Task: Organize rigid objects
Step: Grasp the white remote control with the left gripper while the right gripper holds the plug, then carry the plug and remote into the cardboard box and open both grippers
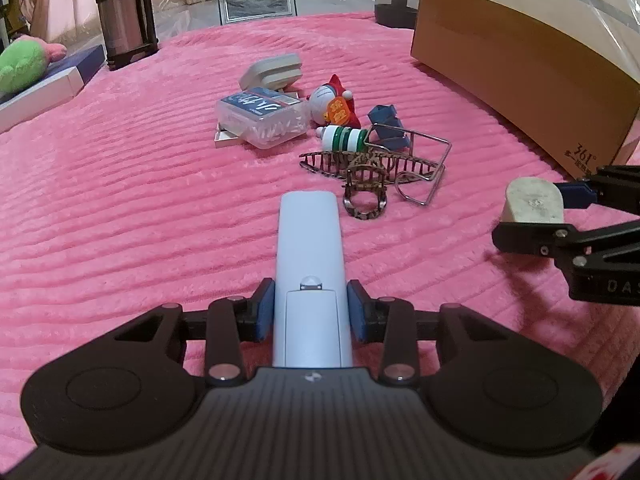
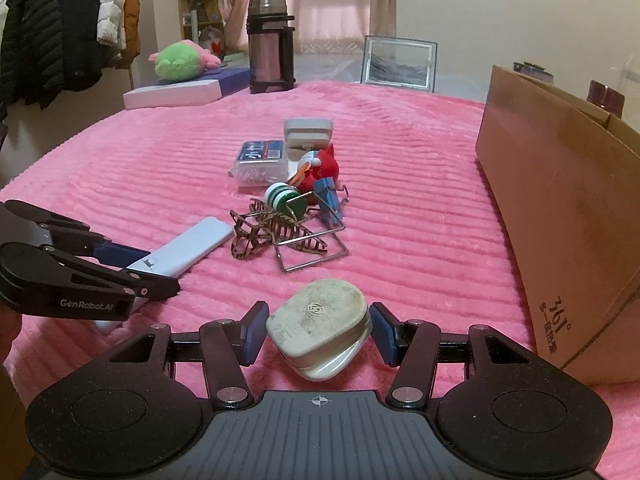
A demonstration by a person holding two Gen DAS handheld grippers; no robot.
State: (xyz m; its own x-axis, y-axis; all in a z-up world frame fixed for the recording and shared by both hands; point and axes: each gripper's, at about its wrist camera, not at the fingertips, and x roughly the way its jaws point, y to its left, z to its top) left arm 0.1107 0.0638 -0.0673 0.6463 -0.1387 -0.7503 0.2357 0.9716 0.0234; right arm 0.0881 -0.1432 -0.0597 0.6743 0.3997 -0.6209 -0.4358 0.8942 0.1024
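While the left gripper (image 1: 311, 308) clamps a pale remote (image 1: 310, 256) over the pink blanket (image 1: 120, 208), the right gripper (image 2: 318, 330), marked "GenRobot.AI", grasps a worn plug (image 2: 320, 320). Farther off lies clutter; a box (image 2: 560, 208) reading "361°" stands at the right edge.

Surface: pink ribbed plush blanket (image 1: 120, 208) carries everything.
Centre heap: clear plastic box of small white pieces (image 1: 262, 118), grey flat case (image 1: 274, 70) behind it, red-and-white toy figure (image 1: 334, 104) to its right.
In front: green-and-white striped bottle (image 1: 344, 139), brown patterned hair claw (image 1: 366, 168), bent wire rack (image 1: 420, 160).
Right edge: brown cardboard box (image 1: 520, 68).
Far left: tall metal flask (image 1: 124, 12).
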